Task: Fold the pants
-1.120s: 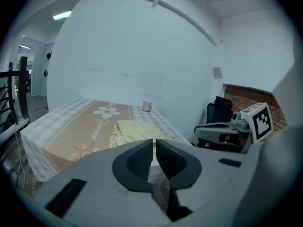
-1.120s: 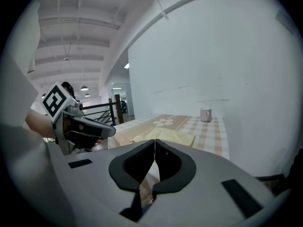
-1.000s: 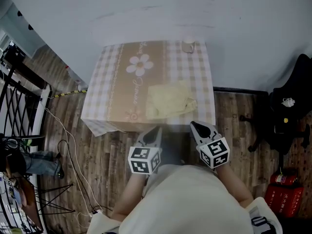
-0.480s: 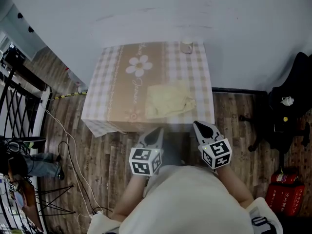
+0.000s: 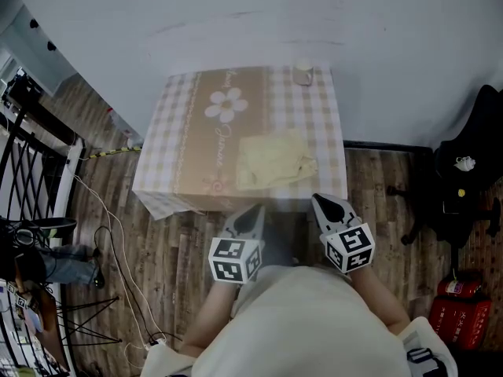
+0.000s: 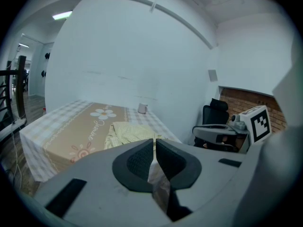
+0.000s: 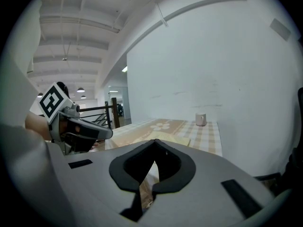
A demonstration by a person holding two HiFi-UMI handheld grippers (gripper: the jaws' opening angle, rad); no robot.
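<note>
Left tool (image 5: 253, 209) and right tool (image 5: 318, 200): jaws together, nothing gripped, held short of the near edge of the beige checked-cloth table (image 5: 181, 132). The pale yellow fabric pants (image 5: 275, 159) lie straight ahead, long axis crosswise, about equally near both tools.

There is one table (image 5: 169, 132), covered in tan and white checks. It has one big white flower (image 5: 226, 106) printed on it. One pair of pale yellow pants (image 5: 273, 160) lies on the table. One small cup (image 5: 303, 73) stands at the far end.

There are two grippers: one left gripper (image 5: 254, 209) and one right gripper (image 5: 317, 200). Each carries one cube with black and white squares, so that makes two: the left cube (image 5: 233, 259) and the right cube (image 5: 349, 247).

One black chair (image 5: 471, 171) stands on the wood floor.
</note>
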